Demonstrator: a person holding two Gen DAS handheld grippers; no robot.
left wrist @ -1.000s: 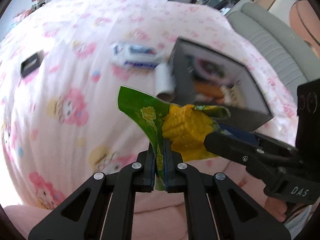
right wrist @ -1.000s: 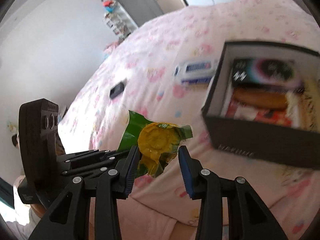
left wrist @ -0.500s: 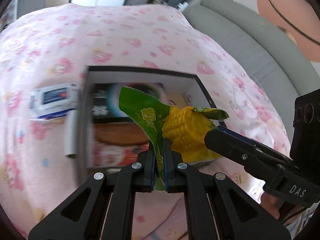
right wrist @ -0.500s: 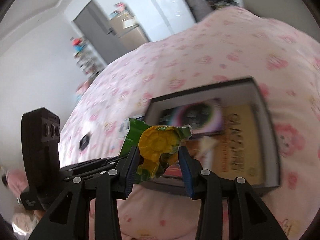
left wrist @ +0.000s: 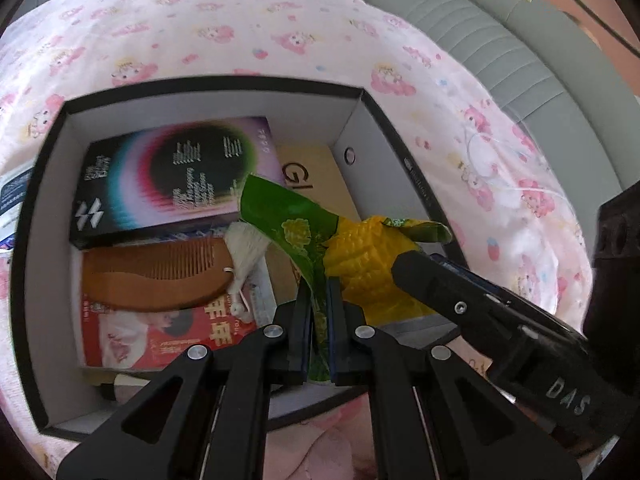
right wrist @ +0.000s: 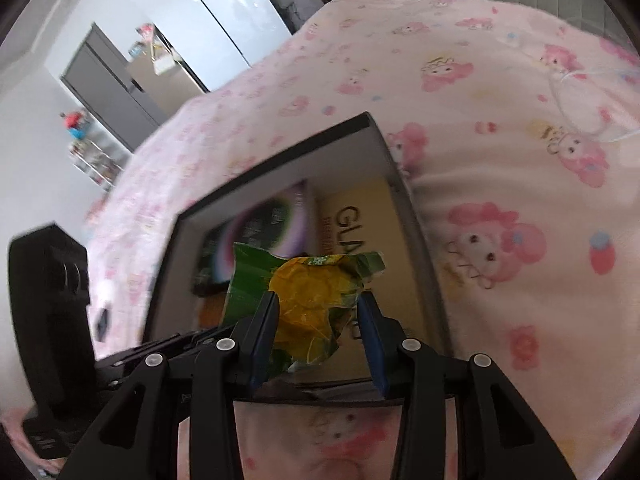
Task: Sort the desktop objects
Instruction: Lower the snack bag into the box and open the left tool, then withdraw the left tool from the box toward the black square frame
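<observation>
A green and yellow corn snack packet (left wrist: pixel 360 256) hangs between both grippers over the open black box (left wrist: pixel 52 208). My left gripper (left wrist: pixel 319 300) is shut on the packet's flat green edge. Coming in from the right, my right gripper (left wrist: pixel 420 268) pinches the bulging yellow part. In the right wrist view the packet (right wrist: pixel 312 292) sits between the pads of the right gripper (right wrist: pixel 318 320), above the near part of the box (right wrist: pixel 404 208). The left gripper (right wrist: pixel 180 340) shows at the lower left there.
Inside the box lie a dark carton with a coloured ring (left wrist: pixel 176 176), a wooden comb (left wrist: pixel 156 276), a red packet (left wrist: pixel 160 340), a beige carton (left wrist: pixel 316 176) and a white tassel (left wrist: pixel 248 248). A pink printed cloth (left wrist: pixel 240 20) covers the surface; a grey cushion (left wrist: pixel 520 40) borders it.
Both grippers have carried the packet sideways from over the bare cloth to above the box, which now fills the view beneath. Both grips are unchanged.
</observation>
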